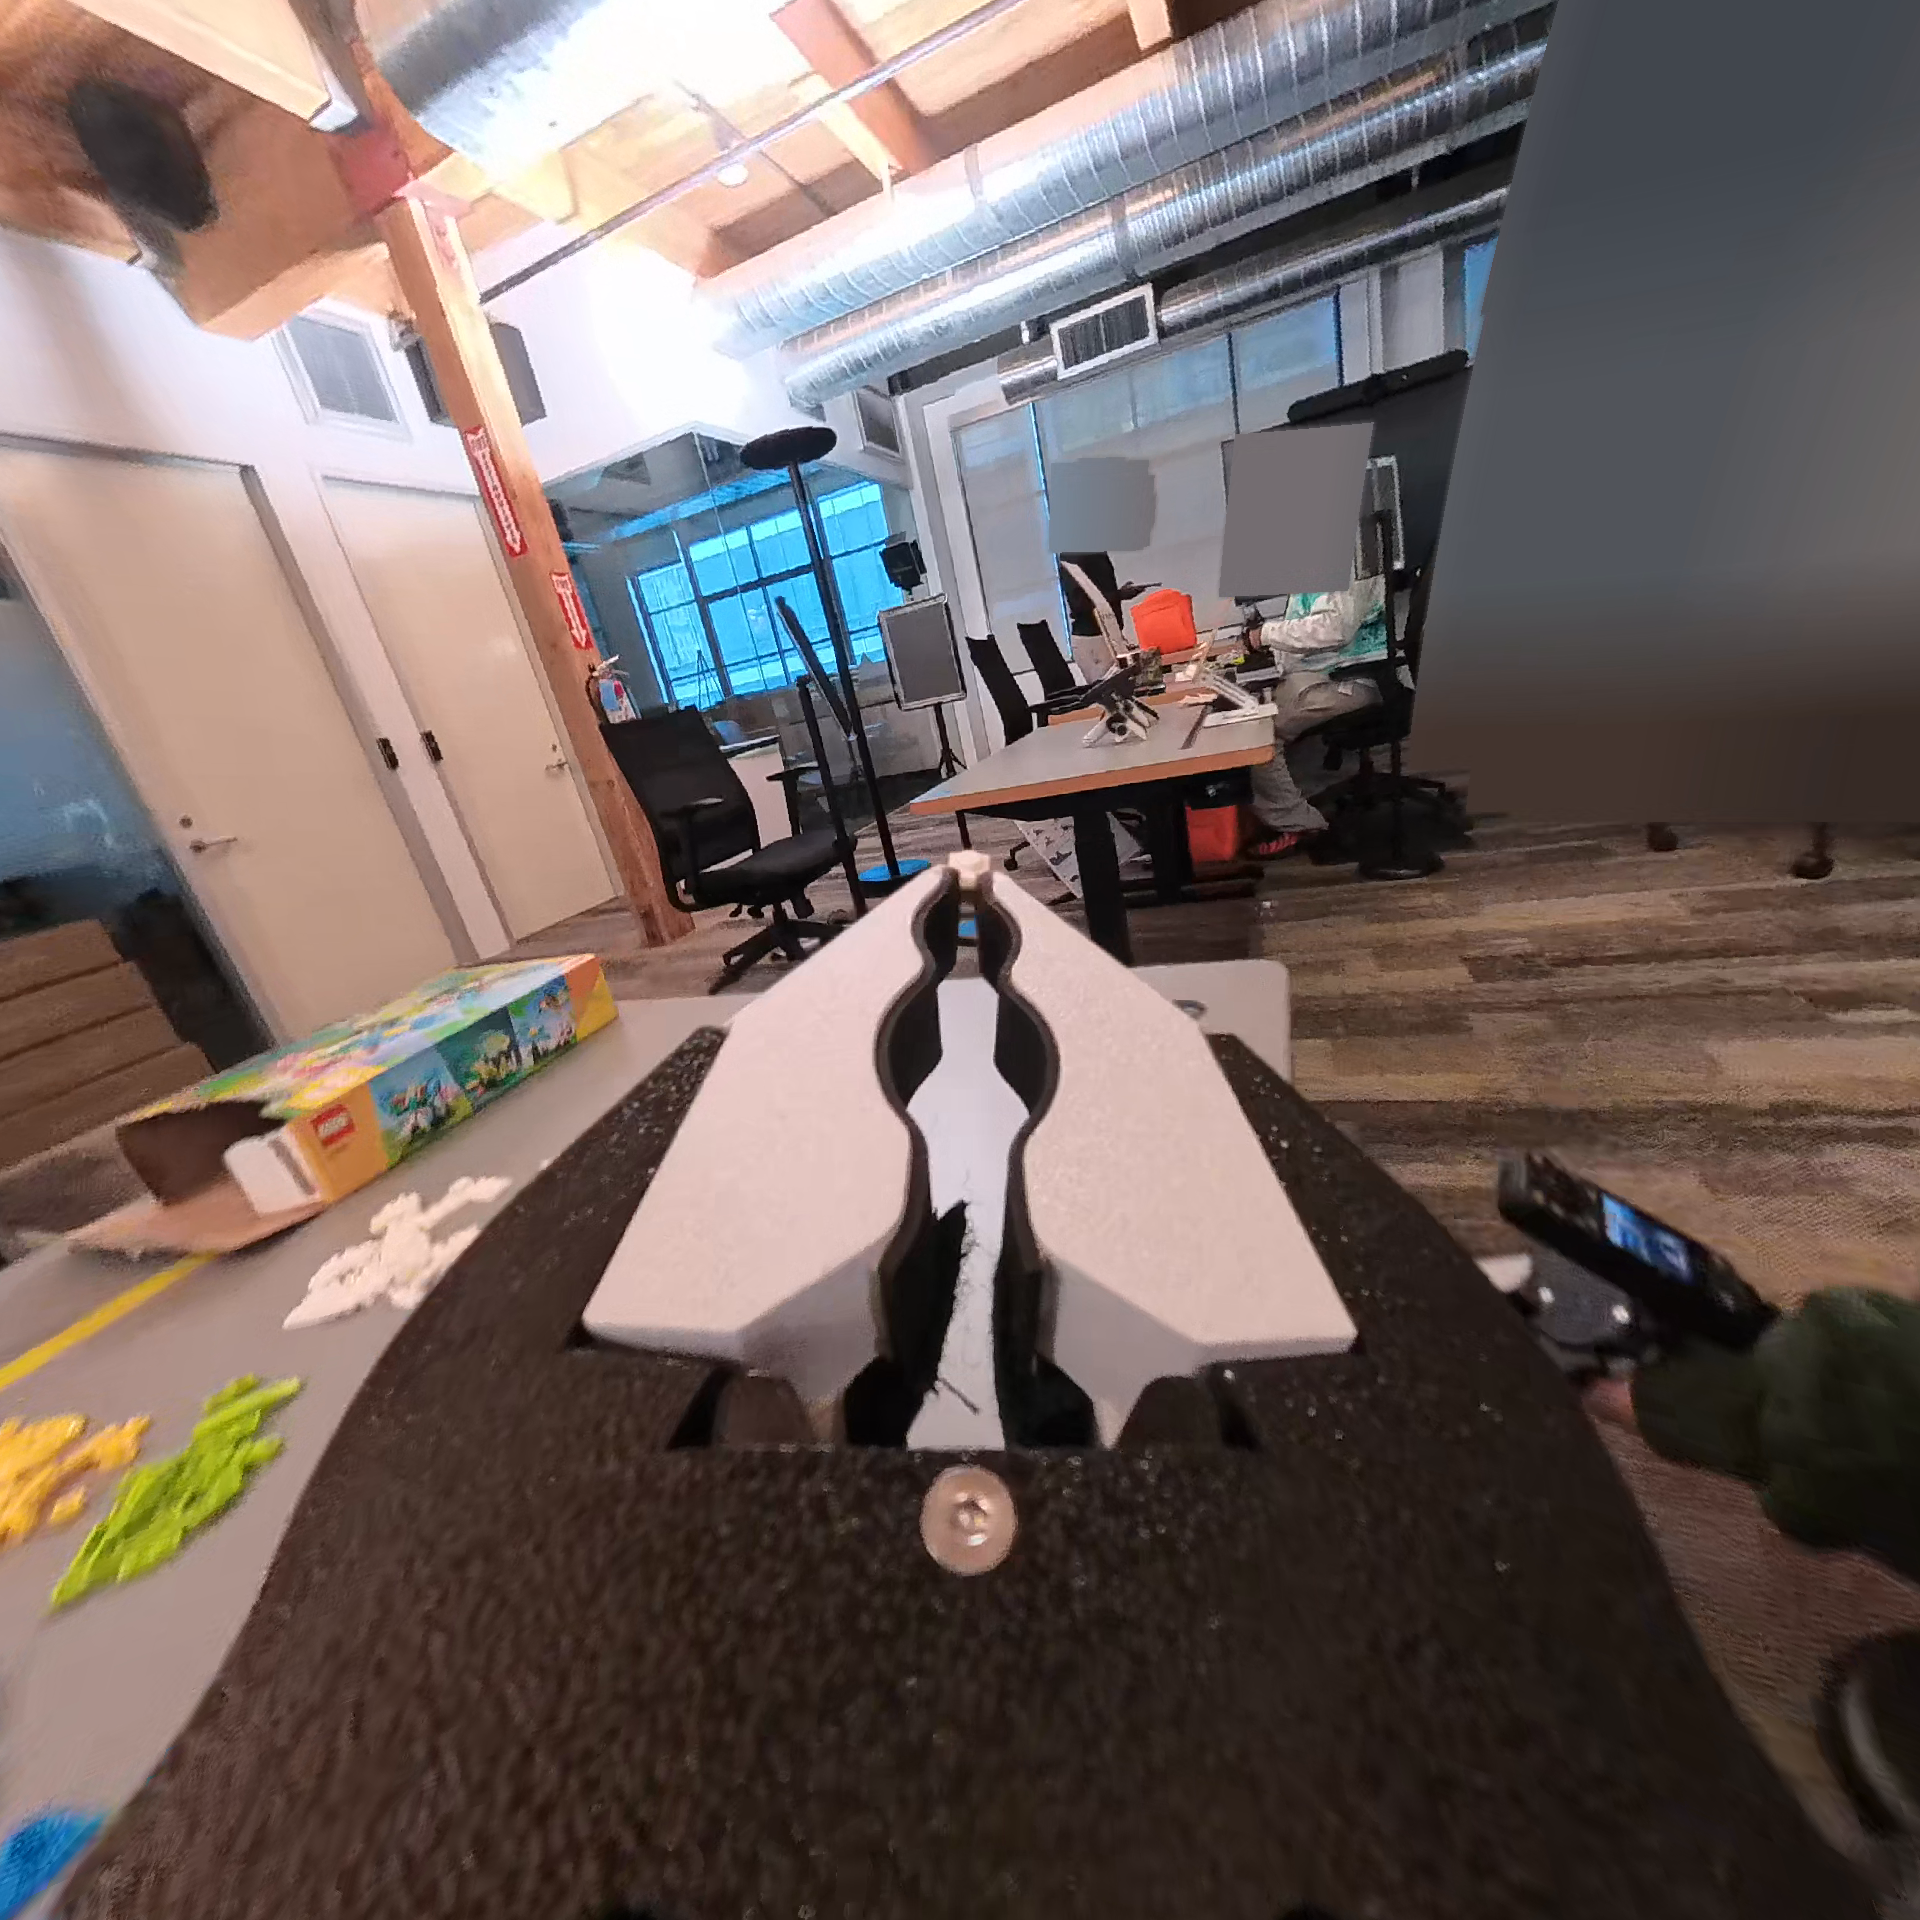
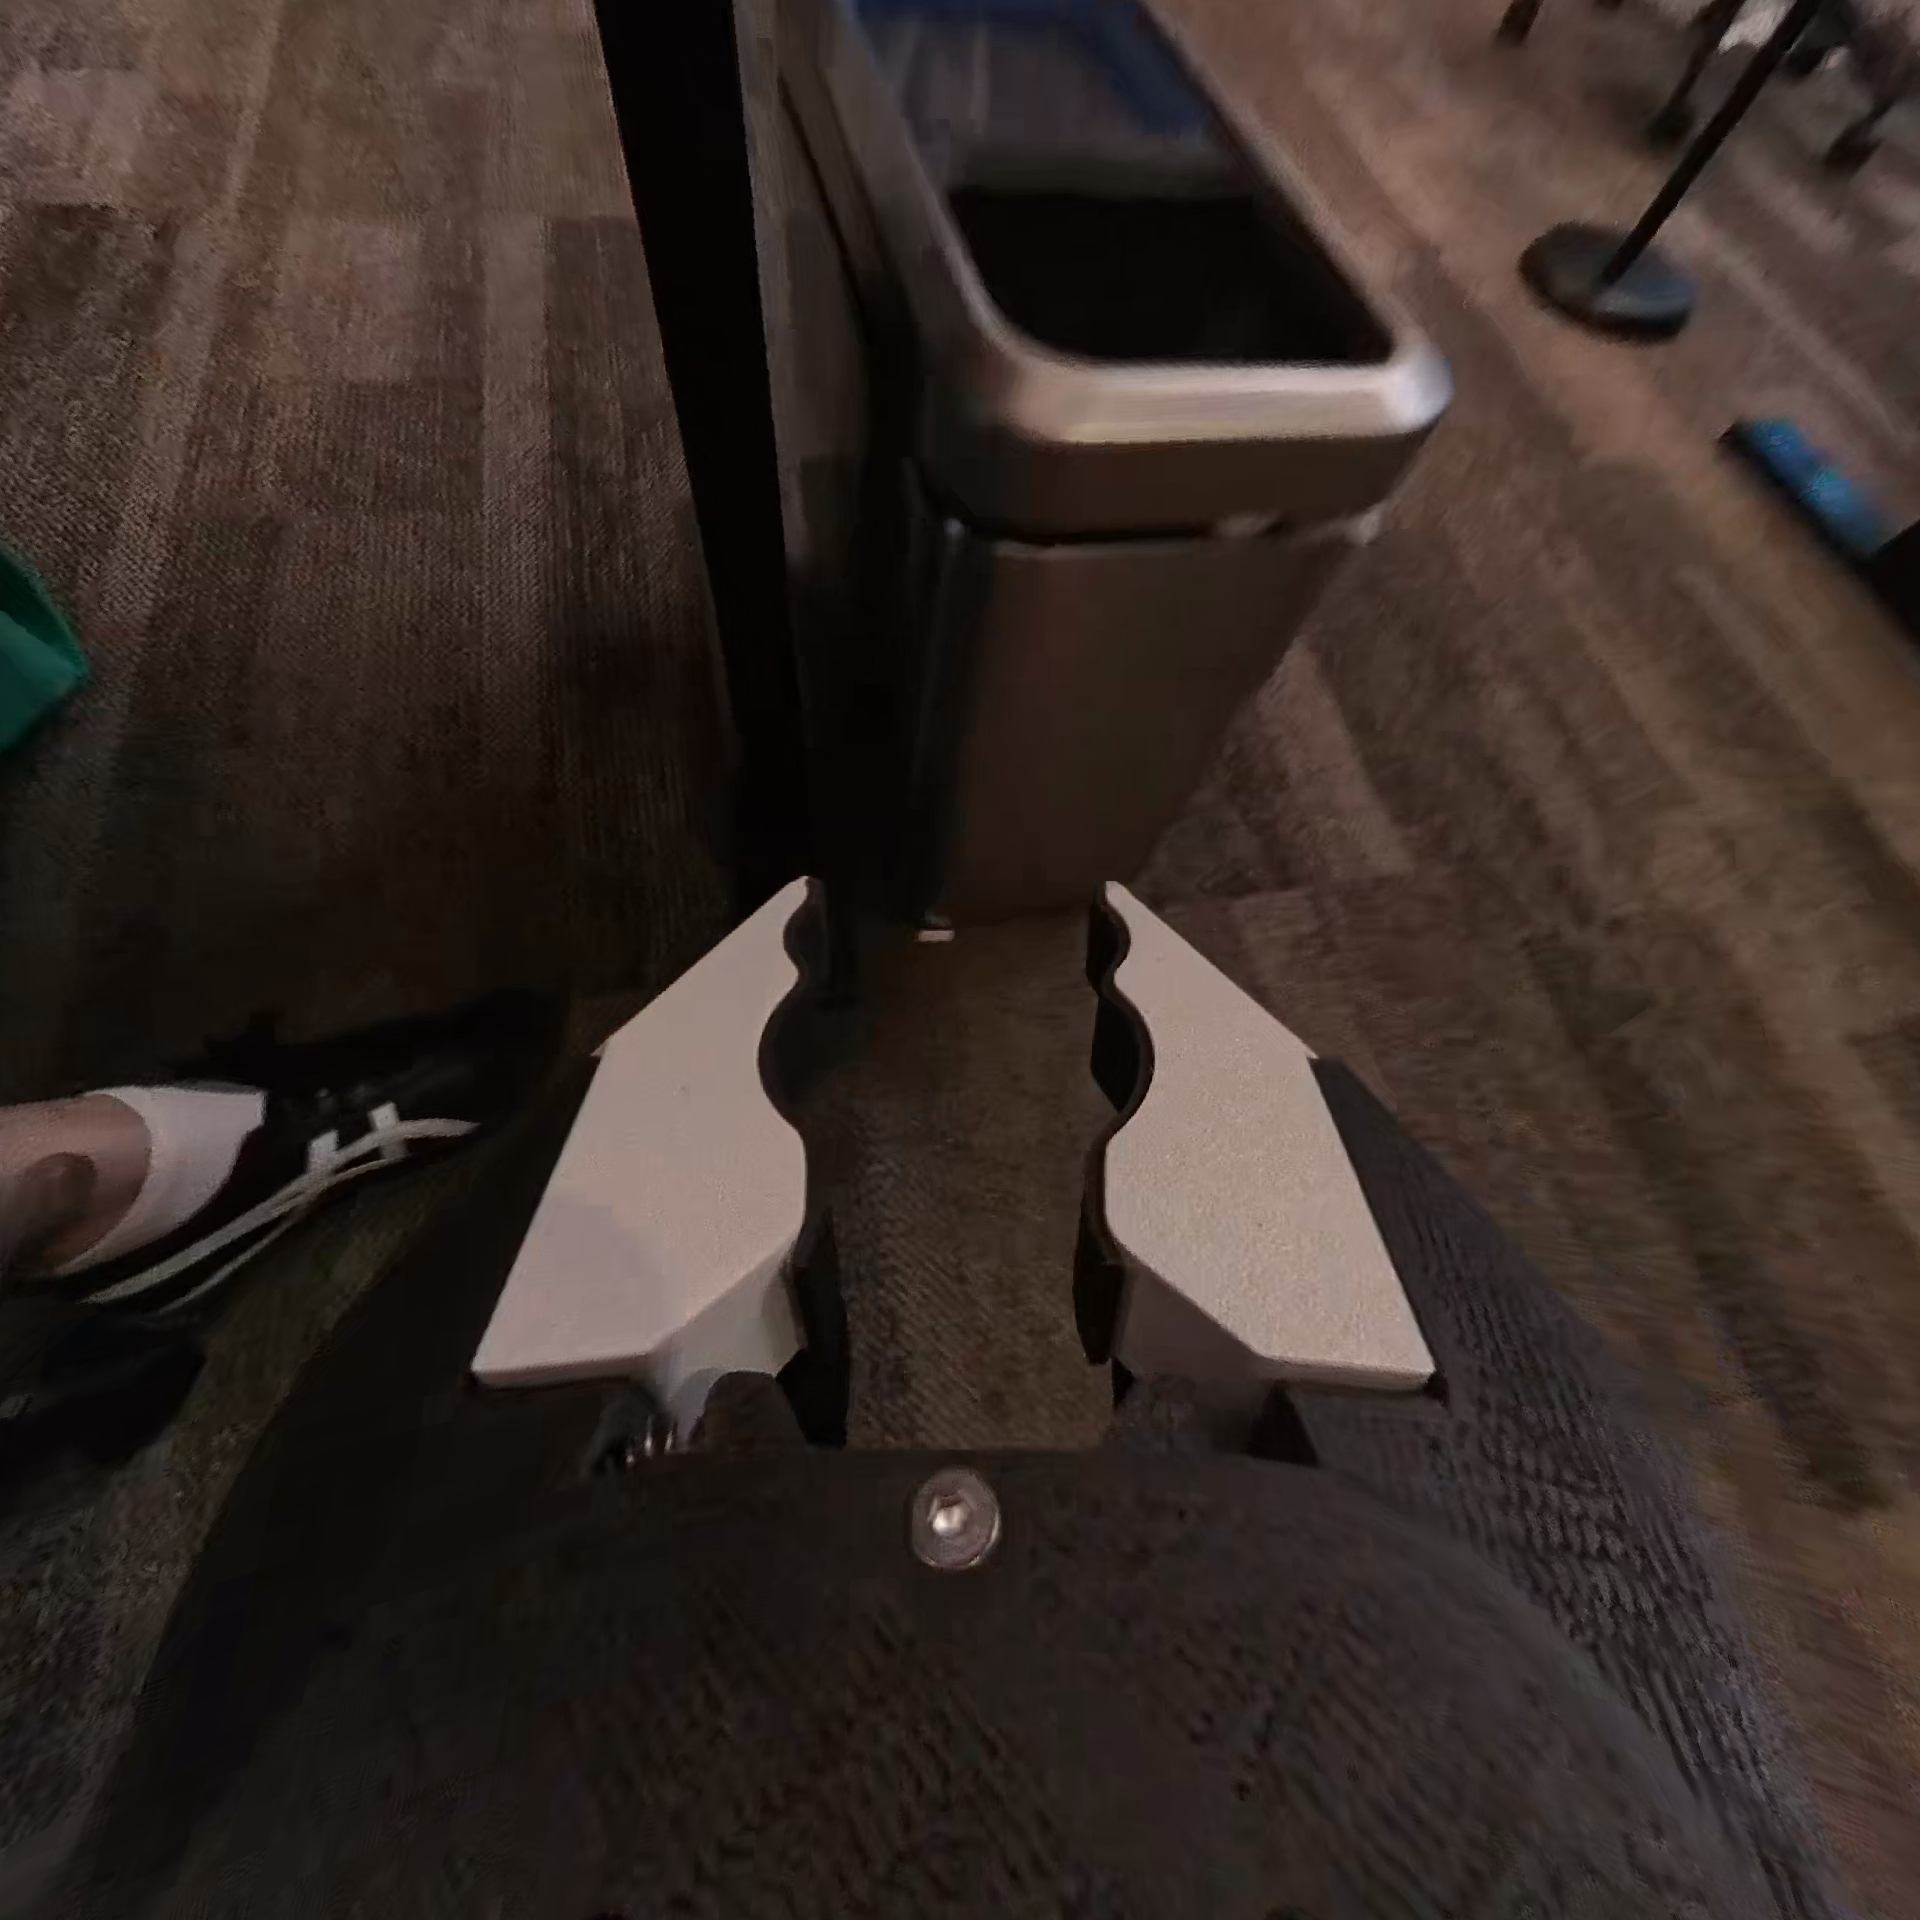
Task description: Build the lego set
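Note:
My left gripper (image 1: 967, 875) is shut on a small white lego piece (image 1: 967, 864) pinched at its fingertips, held up above the grey table (image 1: 644, 1039) and pointing out into the room. On the table to the left lie a pile of white pieces (image 1: 390, 1252), a pile of lime green pieces (image 1: 177, 1481), a pile of yellow pieces (image 1: 52, 1465) and the opened lego box (image 1: 374, 1081). My right gripper (image 2: 956, 904) is open and empty, held off the table and pointing down at the carpet floor. It also shows at the right edge of the left wrist view (image 1: 1621, 1262).
A metal waste bin (image 2: 1122, 436) stands on the carpet just beyond the right gripper, next to a dark table leg (image 2: 707, 416). A person's shoe (image 2: 281, 1153) is at the left. Office chairs, desks and seated people are far across the room. The left gripper's tips are roughly 55 centimeters from the right gripper's.

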Demonstrator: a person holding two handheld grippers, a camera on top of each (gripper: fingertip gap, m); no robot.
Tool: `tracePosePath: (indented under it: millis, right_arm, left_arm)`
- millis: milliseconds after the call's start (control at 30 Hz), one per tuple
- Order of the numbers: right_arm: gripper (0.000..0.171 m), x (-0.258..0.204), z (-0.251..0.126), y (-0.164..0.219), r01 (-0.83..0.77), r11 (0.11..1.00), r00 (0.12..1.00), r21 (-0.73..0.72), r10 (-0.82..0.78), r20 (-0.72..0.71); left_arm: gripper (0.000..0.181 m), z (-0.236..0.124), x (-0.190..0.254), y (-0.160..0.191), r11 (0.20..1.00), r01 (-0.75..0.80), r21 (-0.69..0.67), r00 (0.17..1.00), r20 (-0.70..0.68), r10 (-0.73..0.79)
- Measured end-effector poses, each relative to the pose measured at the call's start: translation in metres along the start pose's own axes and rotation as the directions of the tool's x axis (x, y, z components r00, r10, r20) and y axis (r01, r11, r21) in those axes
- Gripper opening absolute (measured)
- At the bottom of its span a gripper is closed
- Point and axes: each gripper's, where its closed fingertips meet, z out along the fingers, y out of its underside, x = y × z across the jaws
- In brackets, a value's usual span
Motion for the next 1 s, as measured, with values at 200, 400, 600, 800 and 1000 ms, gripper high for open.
tracePosePath:
  millis: [200, 400, 600, 800, 1000]
  right_arm:
    - [0.046, -0.025, 0.133, 0.096, -0.080, 0.993, 0.992, -0.084, 0.087, 0.088]
    - [0.034, -0.011, 0.261, 0.160, -0.236, 0.964, 0.955, -0.119, 0.253, 0.156]
    - [0.039, -0.009, 0.336, 0.220, -0.208, 0.959, 0.947, -0.194, 0.247, 0.207]
    - [0.038, -0.017, 0.363, 0.238, -0.152, 0.970, 0.945, -0.191, 0.199, 0.261]
    - [0.035, -0.012, 0.377, 0.246, -0.176, 0.966, 0.955, -0.188, 0.213, 0.205]
  left_arm:
    - [0.000, 0.058, -0.021, 0.065, 0.997, -0.077, -0.018, 0.997, 0.023, 0.078]
    - [0.000, 0.080, -0.051, 0.082, 1.000, 0.002, -0.001, 0.993, 0.114, -0.002]
    - [0.000, 0.104, -0.062, 0.092, 0.998, -0.053, -0.018, 0.988, 0.143, 0.055]
    - [0.000, 0.124, -0.068, 0.107, 0.996, -0.065, -0.054, 0.986, 0.149, 0.073]
    - [0.000, 0.122, -0.077, 0.106, 0.999, -0.012, -0.034, 0.985, 0.169, 0.018]
